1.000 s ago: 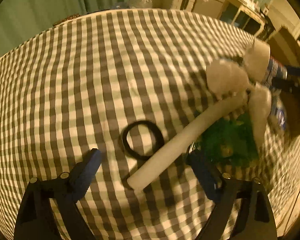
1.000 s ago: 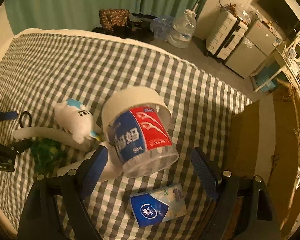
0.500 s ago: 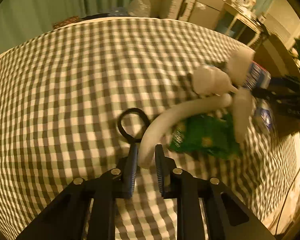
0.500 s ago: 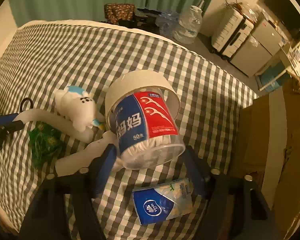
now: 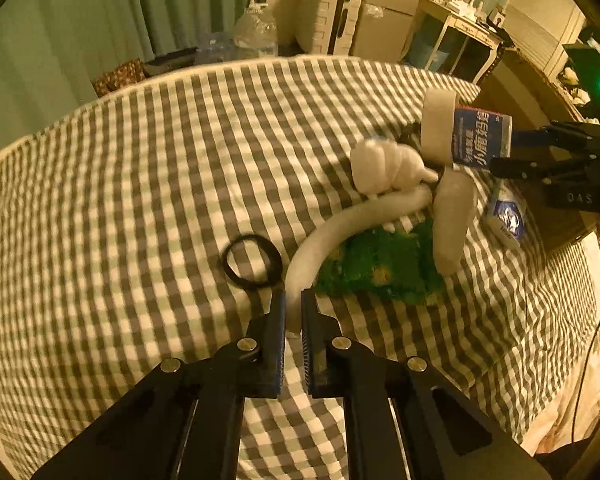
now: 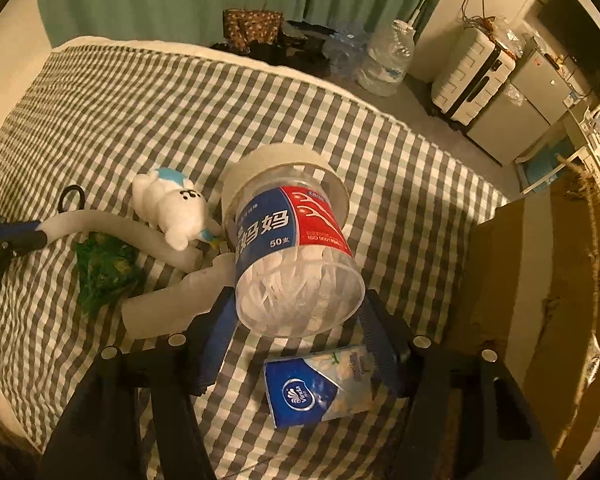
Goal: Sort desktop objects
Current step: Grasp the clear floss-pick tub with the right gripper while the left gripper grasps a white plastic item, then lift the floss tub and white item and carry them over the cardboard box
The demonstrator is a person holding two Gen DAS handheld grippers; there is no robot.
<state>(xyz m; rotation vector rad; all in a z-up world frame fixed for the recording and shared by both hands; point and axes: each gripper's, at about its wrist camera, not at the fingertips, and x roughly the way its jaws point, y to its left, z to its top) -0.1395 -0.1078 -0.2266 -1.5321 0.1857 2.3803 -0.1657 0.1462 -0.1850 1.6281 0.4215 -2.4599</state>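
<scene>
left hand-held gripper [image 5: 293,312] pinching long-limbed white plush toy [image 5: 384,168], right hand-held gripper [image 6: 296,316] clamping clear plastic floss-pick jar [image 6: 288,256]; best lifted slowly.

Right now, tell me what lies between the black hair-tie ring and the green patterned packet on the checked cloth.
The long white plush arm runs between the black ring and the green packet, its end pinched in the left gripper. The left wrist view shows it.

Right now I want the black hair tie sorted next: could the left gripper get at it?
Probably not yet: the left gripper is shut on the plush toy's long white arm. The hair tie lies uncovered just beside its fingertips, so once it lets go the way looks free.
</scene>
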